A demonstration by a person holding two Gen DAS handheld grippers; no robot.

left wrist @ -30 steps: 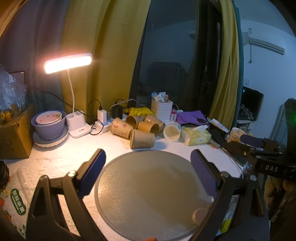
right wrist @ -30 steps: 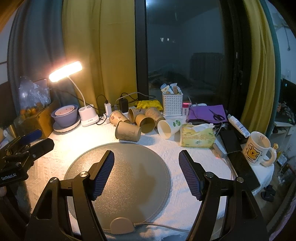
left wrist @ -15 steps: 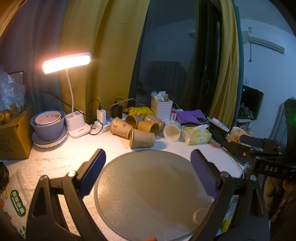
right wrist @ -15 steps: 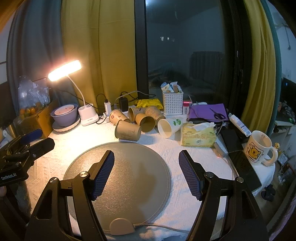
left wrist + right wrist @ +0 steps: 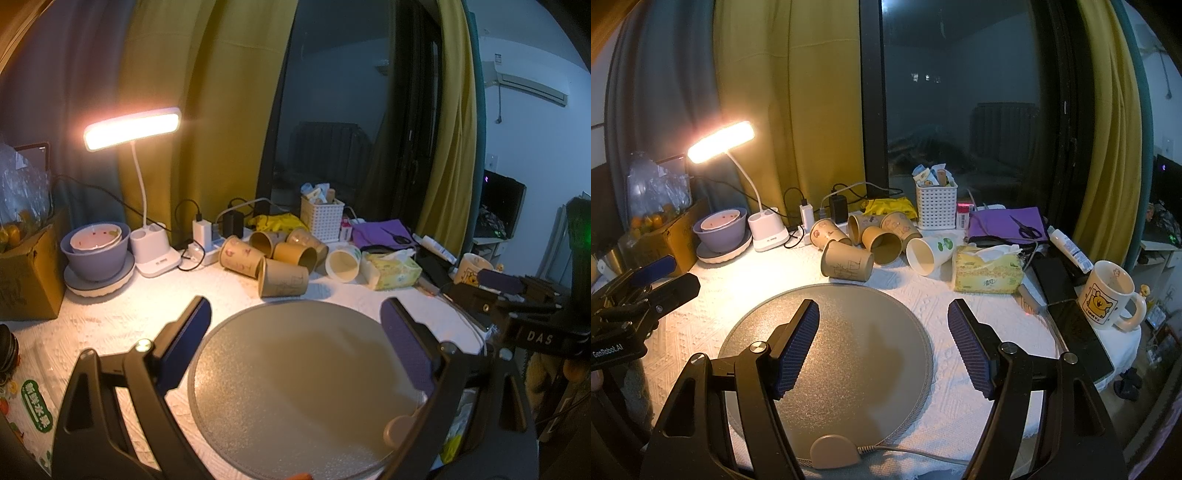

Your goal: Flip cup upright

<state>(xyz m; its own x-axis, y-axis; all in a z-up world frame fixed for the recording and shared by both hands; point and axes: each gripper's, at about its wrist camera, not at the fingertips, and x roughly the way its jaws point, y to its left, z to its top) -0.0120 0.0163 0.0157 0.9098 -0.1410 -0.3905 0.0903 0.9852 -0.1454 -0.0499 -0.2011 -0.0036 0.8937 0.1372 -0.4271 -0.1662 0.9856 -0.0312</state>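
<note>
Several brown paper cups lie on their sides in a cluster beyond a round grey mat (image 5: 827, 354). The nearest brown cup (image 5: 846, 260) lies at the mat's far edge and also shows in the left wrist view (image 5: 283, 280). A white paper cup (image 5: 929, 251) lies on its side to the right of them, seen too in the left wrist view (image 5: 344, 263). My left gripper (image 5: 295, 339) is open and empty above the mat. My right gripper (image 5: 882, 343) is open and empty above the mat. Each gripper shows at the edge of the other's view.
A lit desk lamp (image 5: 721, 142) stands at the back left beside stacked bowls (image 5: 720, 229) and a cardboard box (image 5: 26, 269). A white basket (image 5: 936, 206), tissue pack (image 5: 988, 271), phones and a bear mug (image 5: 1108, 295) crowd the right. A cable leaves the mat's near edge.
Both views have shifted very slightly. The cups have not moved and both grippers stay open.
</note>
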